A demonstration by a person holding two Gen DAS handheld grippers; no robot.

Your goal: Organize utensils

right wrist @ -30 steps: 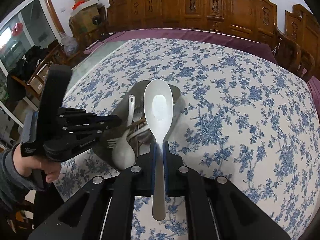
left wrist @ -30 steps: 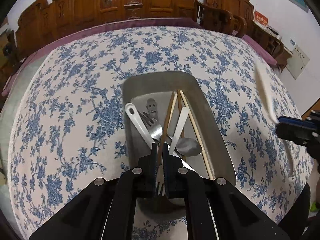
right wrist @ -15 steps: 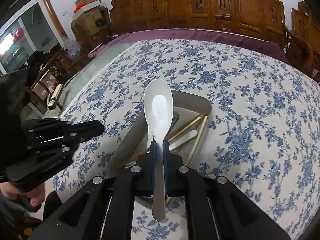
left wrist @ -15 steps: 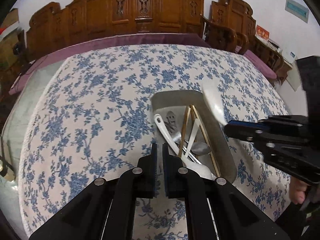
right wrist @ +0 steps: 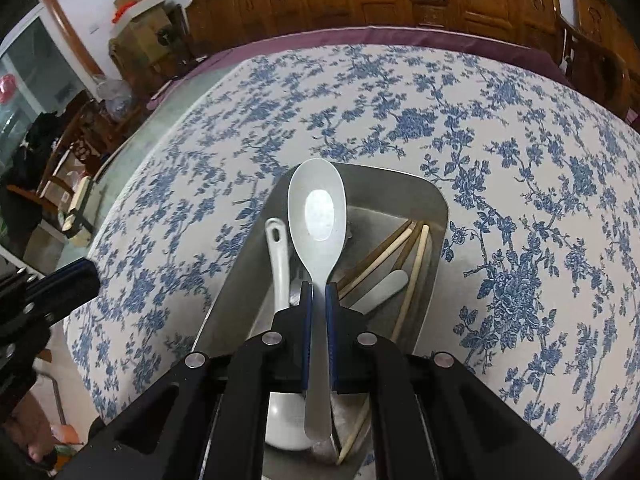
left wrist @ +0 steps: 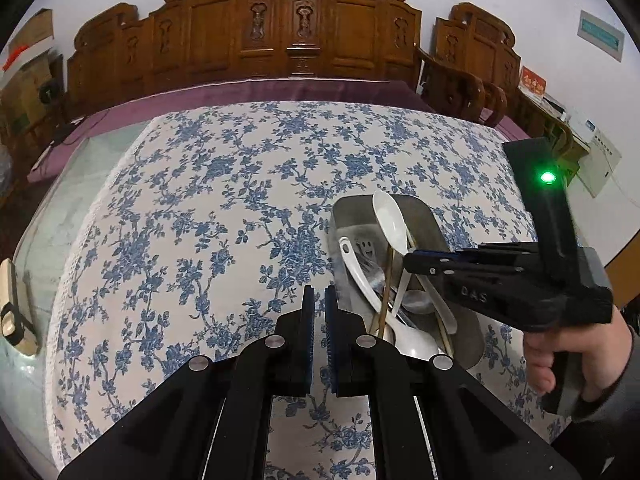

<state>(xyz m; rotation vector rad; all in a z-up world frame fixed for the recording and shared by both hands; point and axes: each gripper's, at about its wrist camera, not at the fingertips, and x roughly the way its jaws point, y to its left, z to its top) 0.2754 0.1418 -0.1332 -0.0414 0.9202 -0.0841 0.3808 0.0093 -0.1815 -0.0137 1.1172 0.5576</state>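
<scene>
Right gripper: closed on the handle of a white spoon; both blue-lined pads press the handle from either side.
White spoon: bowl faces up and points away from the camera, held above the metal tray. The handle end sticks out behind the pads toward the camera. In the left wrist view the same spoon hangs over the tray's far end, tilted.
Left gripper: fingers closed with nothing between them; only a narrow slit separates the pads. It hovers over the tablecloth, just beside the tray's left edge.
Metal tray: rectangular with rounded corners, resting on the blue floral tablecloth.
Tray contents: a white ladle-type spoon with a hole in its handle, wooden chopsticks lying lengthwise along the right side, a metal spoon, and a flat pale handle crossing the chopsticks. The pieces overlap; the order of stacking cannot be fully told.
Person's hand: grips the right gripper's black handle, sleeve visible at the wrist.
Indicator: a green light glows on the right gripper's body.
Surroundings: carved wooden chairs stand behind the table.
</scene>
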